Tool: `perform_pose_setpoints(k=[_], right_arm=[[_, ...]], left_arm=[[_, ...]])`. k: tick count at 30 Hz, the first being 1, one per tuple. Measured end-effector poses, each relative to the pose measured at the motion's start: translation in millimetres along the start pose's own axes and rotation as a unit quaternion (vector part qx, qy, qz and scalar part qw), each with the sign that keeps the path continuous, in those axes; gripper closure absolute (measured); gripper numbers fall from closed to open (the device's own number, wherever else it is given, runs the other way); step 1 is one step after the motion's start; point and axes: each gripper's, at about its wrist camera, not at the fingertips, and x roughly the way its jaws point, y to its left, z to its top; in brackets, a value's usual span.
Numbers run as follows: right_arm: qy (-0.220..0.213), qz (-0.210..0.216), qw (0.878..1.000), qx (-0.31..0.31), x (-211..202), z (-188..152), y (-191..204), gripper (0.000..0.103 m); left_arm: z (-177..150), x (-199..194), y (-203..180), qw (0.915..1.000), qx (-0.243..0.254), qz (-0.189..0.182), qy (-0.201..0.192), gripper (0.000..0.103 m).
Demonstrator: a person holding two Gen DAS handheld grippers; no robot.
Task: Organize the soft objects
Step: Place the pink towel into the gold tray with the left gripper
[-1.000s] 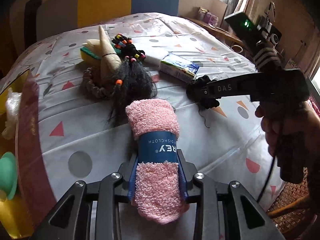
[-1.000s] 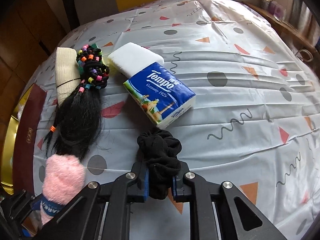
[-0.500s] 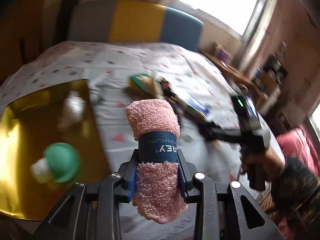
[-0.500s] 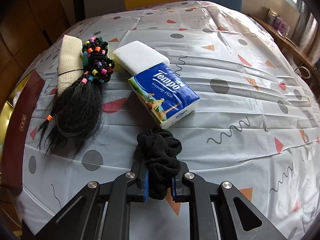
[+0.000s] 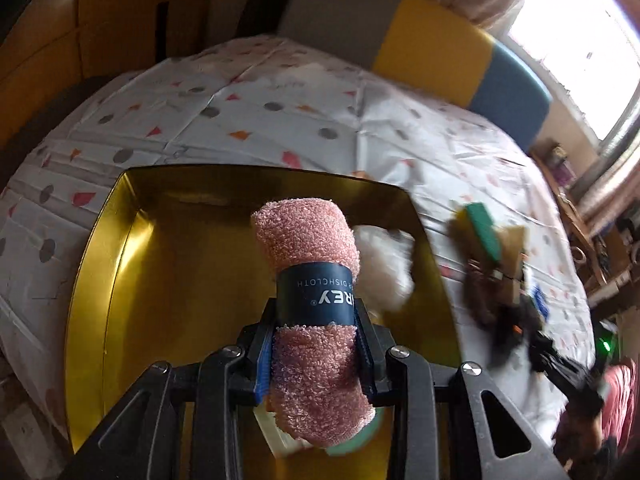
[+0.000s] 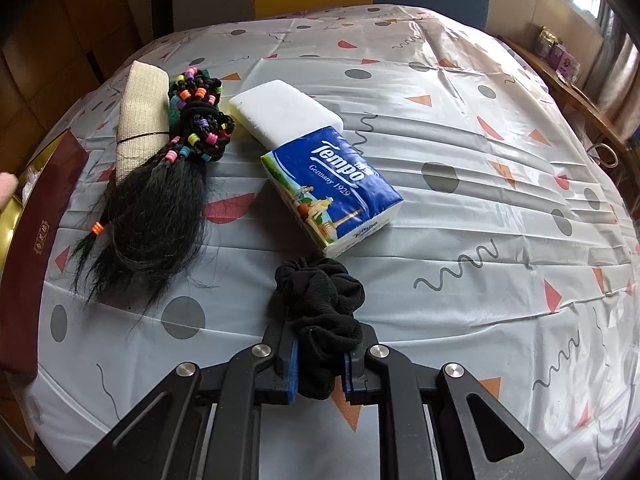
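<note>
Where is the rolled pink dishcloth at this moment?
In the left wrist view, the pink dishcloth is clamped in the left gripper, held above the gold tray, with a white fluffy item just to its right.

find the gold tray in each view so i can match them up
Left wrist: the gold tray fills the lower centre-left, behind the pink dishcloth held in the left gripper.
Right wrist: only a sliver of its rim shows at the far left edge, beside the dark red lid.
Shared landmark: the green sponge, right of the tray in the left view and under the beaded hair ties in the right view.
</note>
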Motion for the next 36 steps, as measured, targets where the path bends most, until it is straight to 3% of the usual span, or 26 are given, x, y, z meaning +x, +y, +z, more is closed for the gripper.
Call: perform_pose_setpoints(k=[7, 10, 12, 17, 27, 36], right_arm=[[0.0, -0.003, 1.0, -0.006, 0.3, -0.5, 1.7, 0.088], [0.001, -0.004, 1.0, -0.006, 0.2, -0.4, 2.4, 0.087], [0.001, -0.004, 1.0, -0.007, -0.1, -0.5, 2.5, 0.087], [0.0, -0.008, 1.0, -0.011, 0.0, -0.7, 3.7, 0.087], [-0.005, -0.021, 0.999, -0.024, -1.0, -2.5, 9.1, 0.088], [-0.005, -0.026, 0.999, -0.024, -3.7, -4.6, 11.3, 0.088]], left_arm=[[19.9, 34.2, 4.9, 0.9997, -0.02, 0.008, 0.015, 0.067], [23.8, 41.0, -5.8, 0.9998, 0.013, 0.008, 0.012, 0.054], [23.0, 39.3, -6.3, 0.9999, 0.005, 0.003, 0.012, 0.047], [18.3, 15.2, 0.9, 0.9993, -0.013, 0.027, -0.021, 0.047], [-36.3, -63.3, -5.3, 0.9905, 0.014, 0.074, -0.115, 0.047], [-70.9, -95.9, -7.9, 0.9855, 0.03, 0.094, -0.138, 0.047]])
